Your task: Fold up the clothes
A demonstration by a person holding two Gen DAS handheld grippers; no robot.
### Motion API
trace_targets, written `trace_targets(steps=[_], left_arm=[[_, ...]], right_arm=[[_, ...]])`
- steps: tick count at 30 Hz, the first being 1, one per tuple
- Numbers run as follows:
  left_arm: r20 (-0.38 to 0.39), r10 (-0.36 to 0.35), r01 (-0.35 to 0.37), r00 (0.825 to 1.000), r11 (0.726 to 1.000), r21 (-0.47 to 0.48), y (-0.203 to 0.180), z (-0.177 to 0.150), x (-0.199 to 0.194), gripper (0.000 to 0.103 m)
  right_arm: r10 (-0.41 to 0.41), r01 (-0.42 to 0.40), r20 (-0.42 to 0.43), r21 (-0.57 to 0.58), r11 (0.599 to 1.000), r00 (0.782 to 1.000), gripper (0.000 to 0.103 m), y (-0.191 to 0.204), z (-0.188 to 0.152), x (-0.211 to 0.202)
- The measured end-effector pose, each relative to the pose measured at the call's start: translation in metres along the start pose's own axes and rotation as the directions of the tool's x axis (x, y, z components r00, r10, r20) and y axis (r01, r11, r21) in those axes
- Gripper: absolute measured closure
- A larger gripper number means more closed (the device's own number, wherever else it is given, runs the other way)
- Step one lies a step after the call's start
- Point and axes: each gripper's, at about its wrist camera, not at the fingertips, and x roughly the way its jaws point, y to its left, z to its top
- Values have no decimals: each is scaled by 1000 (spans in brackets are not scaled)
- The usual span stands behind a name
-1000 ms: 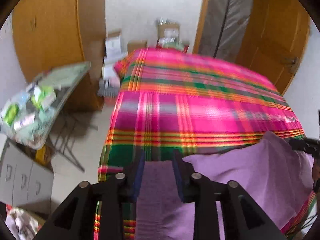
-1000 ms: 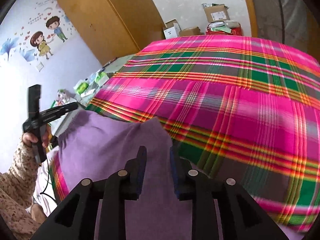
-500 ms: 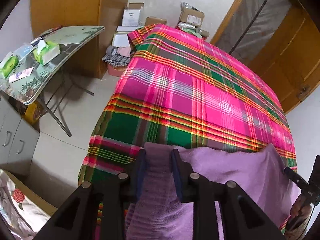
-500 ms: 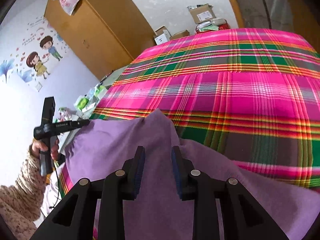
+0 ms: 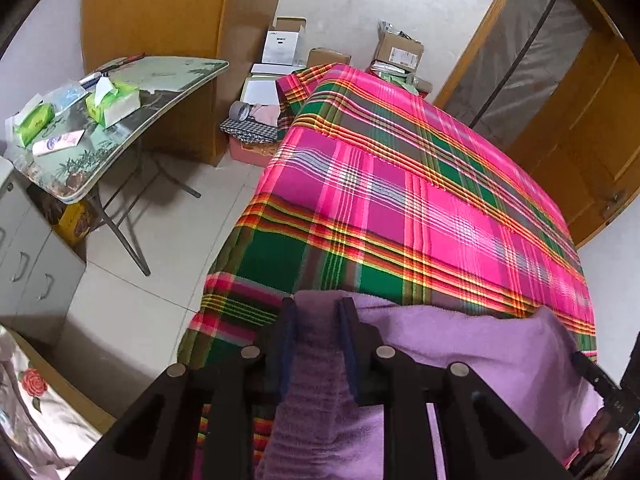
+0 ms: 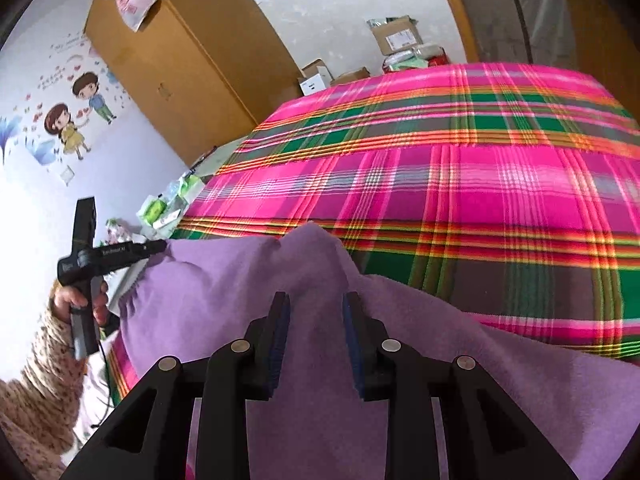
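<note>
A purple garment (image 5: 480,352) lies spread over the near end of a bed with a pink and green plaid sheet (image 5: 400,200). In the left wrist view my left gripper (image 5: 316,304) is shut on the garment's left edge, and a strip of cloth runs back between the pads. In the right wrist view my right gripper (image 6: 314,300) is shut on the purple garment (image 6: 240,280), whose fabric rises in a peak just past the tips. The left gripper's tip (image 6: 156,246) meets the cloth's far left corner there, held by a hand (image 6: 80,300).
A folding table (image 5: 132,120) with tissue packs stands left of the bed over tiled floor. Cardboard boxes (image 5: 280,44) sit by the far wall. A wooden wardrobe (image 6: 180,60) stands at the left, and a grey drawer cabinet (image 5: 24,260) is at the left edge.
The left gripper has rolled and dipped, so more floor and table show. Its jaws have narrowed on the cloth. The peak of fabric at the right gripper has risen a little.
</note>
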Motion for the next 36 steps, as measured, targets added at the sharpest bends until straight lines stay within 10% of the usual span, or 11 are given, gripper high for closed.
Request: trace_targets(steps=[23,36], left_arm=[[-4,-123,121,992,976,-182,56,-59,-64,63],[-11,-304,269,953,859,-436,71,-109,-60,51]], right_arm=[[86,-100,-66,-273,957,994,72,111,-50,9],[99,-152,-146,-412,898,984,59,172,-84,41]])
